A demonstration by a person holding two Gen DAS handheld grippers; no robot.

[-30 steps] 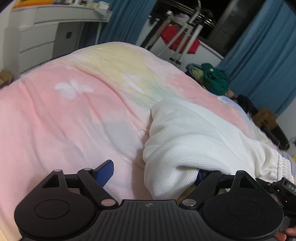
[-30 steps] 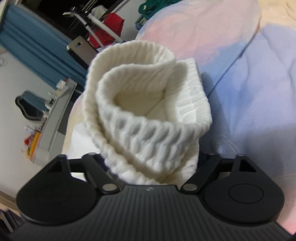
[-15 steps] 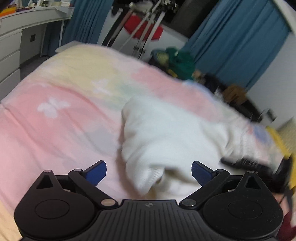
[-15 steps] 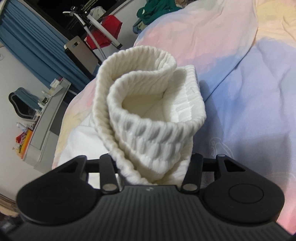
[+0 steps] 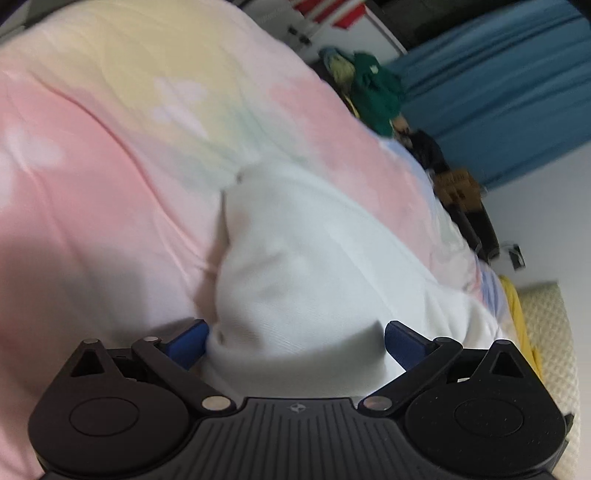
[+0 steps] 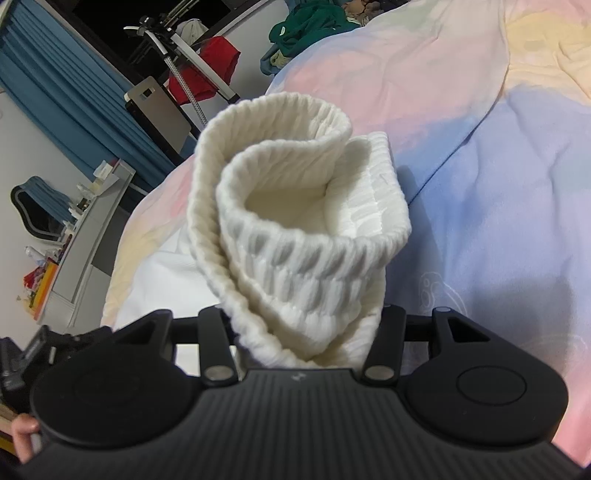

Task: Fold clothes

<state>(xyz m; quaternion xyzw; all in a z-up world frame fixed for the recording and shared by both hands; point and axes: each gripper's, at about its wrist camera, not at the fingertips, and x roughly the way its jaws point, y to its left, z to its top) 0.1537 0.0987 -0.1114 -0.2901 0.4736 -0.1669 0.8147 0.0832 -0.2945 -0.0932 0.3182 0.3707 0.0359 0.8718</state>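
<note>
Left tongs gape wide; right tongs clamp.

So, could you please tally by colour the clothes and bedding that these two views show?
White: 1, the white ribbed knit sweater, gripped by the right gripper
Green: 1, the crumpled green garment
Red: 1, the red cloth hanging on the rack
Pastel: 1, the pastel rainbow bed cover
Total: 4
</note>
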